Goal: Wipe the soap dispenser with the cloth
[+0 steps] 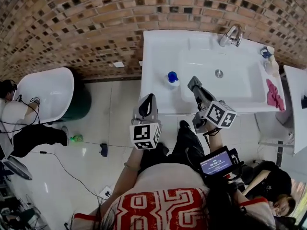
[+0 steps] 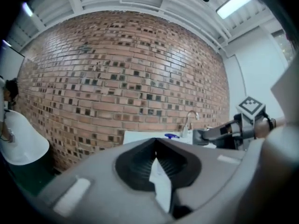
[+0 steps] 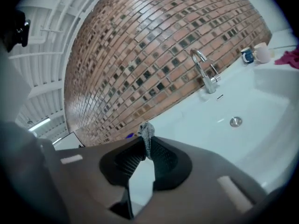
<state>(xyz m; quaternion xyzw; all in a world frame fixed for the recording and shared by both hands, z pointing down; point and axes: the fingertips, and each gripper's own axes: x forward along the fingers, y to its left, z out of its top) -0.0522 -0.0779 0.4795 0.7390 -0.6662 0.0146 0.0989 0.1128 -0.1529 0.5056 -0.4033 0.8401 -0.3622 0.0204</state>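
Observation:
The soap dispenser (image 1: pixel 171 77), white with a blue cap, stands on the white sink counter (image 1: pixel 158 56) left of the basin. Its blue cap also peeks over the jaws in the left gripper view (image 2: pixel 171 136) and the right gripper view (image 3: pixel 130 135). A pink cloth (image 1: pixel 274 95) (image 3: pixel 290 57) lies on the counter's right end. My left gripper (image 1: pixel 149 99) (image 2: pixel 155 141) hangs shut and empty in front of the counter's edge. My right gripper (image 1: pixel 194 84) (image 3: pixel 146 133) is over the basin's front left, just right of the dispenser, shut, with a small grey speckled scrap (image 3: pixel 146 130) sticking out at its tips.
A chrome faucet (image 1: pixel 232 35) (image 3: pixel 205 73), a drain (image 1: pixel 218 73) and a cup with a blue item (image 1: pixel 266 54) are at the sink. A white tub (image 1: pixel 43 92) and a seated person are at the left. A white cabinet (image 1: pixel 297 104) stands at the right. Cables lie on the floor.

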